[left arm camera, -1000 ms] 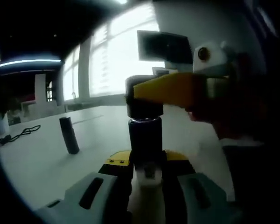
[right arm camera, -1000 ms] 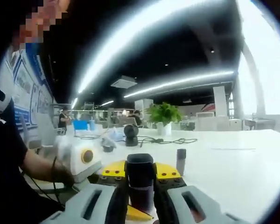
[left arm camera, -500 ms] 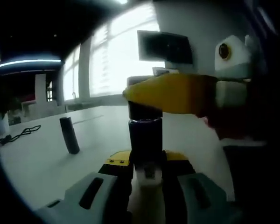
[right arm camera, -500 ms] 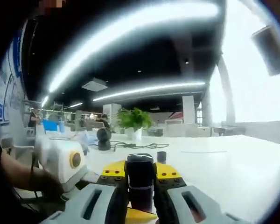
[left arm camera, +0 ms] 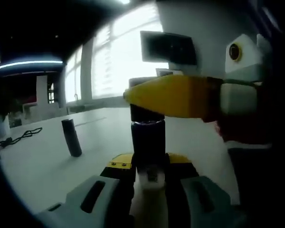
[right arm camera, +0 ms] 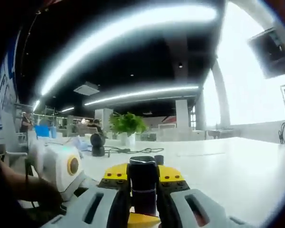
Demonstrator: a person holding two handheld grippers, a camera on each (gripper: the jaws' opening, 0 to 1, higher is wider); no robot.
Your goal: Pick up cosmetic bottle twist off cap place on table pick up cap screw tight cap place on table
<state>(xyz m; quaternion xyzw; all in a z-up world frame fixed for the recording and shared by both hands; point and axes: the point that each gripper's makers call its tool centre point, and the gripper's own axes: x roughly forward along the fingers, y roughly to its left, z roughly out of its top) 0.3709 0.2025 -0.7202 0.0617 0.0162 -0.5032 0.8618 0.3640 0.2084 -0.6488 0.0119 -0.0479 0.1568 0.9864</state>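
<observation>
- While we hold the cosmetic bottle [left arm camera: 147,142] upright by its lower body in the left gripper [left arm camera: 151,183], its long axis runs straight up between the jaws, and the cap [left arm camera: 145,100] sits on top, just where the right gripper [left arm camera: 173,95] reaches in from the side.
- In the right gripper view we see the right gripper's own jaws closed on the cap [right arm camera: 143,178], so the right hand does the turning and the left only steadies.
- We judge the twist is under way; whether the cap has come loose we cannot tell.
- The bottle looks dark, smooth and cylindrical, with a thin pale line where the cap meets the body.
- It is held above the white table [left arm camera: 42,166], on which a small dark stick-like container [left arm camera: 71,137] stands well apart.
</observation>
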